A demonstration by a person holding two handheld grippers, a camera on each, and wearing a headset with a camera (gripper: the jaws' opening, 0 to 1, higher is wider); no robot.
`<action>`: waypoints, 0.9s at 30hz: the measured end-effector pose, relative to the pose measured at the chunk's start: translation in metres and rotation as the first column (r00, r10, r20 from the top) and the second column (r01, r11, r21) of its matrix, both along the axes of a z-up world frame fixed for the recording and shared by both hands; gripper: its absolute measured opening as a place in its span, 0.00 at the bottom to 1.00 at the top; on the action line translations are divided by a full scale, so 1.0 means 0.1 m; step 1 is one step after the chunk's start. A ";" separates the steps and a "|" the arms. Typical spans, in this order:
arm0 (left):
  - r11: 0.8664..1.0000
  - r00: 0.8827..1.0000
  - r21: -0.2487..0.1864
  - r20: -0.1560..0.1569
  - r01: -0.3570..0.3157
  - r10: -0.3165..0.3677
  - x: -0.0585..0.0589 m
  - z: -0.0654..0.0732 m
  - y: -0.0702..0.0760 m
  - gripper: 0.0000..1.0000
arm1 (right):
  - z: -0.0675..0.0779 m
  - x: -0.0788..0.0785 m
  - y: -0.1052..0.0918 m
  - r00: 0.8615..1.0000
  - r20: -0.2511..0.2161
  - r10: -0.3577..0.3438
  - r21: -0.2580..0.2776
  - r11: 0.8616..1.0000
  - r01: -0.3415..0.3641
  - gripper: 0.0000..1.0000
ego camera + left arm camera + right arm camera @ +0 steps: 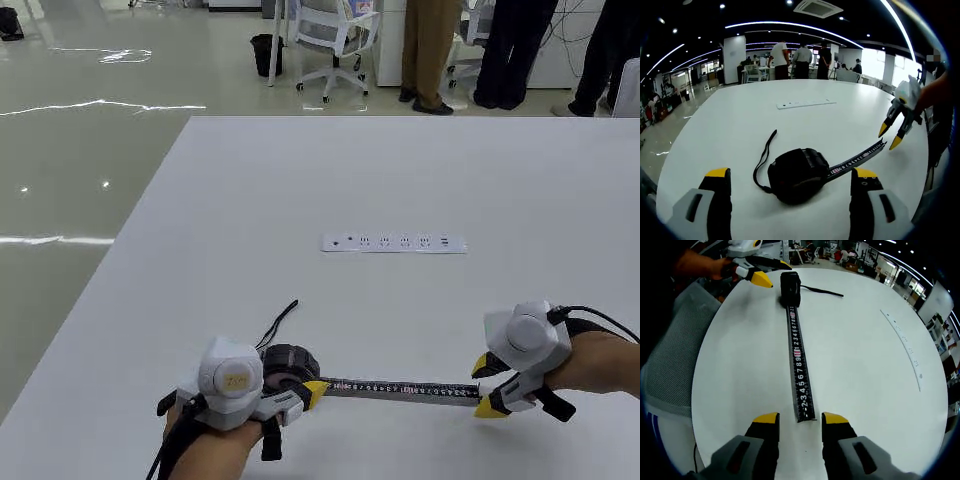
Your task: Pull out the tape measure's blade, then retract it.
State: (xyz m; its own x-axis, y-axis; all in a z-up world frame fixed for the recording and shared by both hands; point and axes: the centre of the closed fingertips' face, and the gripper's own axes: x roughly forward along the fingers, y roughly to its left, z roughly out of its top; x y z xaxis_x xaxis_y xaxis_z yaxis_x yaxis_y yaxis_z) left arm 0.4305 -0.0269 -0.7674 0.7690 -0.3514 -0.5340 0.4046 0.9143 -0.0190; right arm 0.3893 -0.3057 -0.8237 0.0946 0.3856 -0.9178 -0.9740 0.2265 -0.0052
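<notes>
The black tape measure (290, 364) lies on the white table (400, 170), near its front edge. Its blade (400, 389) is pulled out flat to the right. My left gripper (300, 376) is open, with its jaws wide on either side of the case (797, 175) and clear of it. The case's black wrist strap (762, 157) trails away on the table. My right gripper (485, 387) is open at the blade's far end. In the right gripper view, the blade tip (805, 415) rests between the yellow fingertips (766, 418) without touching either one.
A white power strip (393, 243) lies mid-table, beyond the tape. The table's left edge (110, 250) drops to a glossy floor. Office chairs (330, 40) and standing people (430, 50) are past the far edge.
</notes>
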 end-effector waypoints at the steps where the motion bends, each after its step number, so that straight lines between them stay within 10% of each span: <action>1: 1.000 1.000 0.002 0.002 -0.002 0.002 -0.01 0.00 0.01 0.98 | -0.03 -0.01 -0.01 1.000 -0.003 0.008 -0.010 1.000 -0.008 0.33; 27: 1.000 1.000 -0.026 -0.015 -0.017 0.017 -0.01 -0.08 -0.02 0.97 | -0.12 0.04 -0.01 1.000 -0.021 0.019 -0.058 0.998 -0.020 0.16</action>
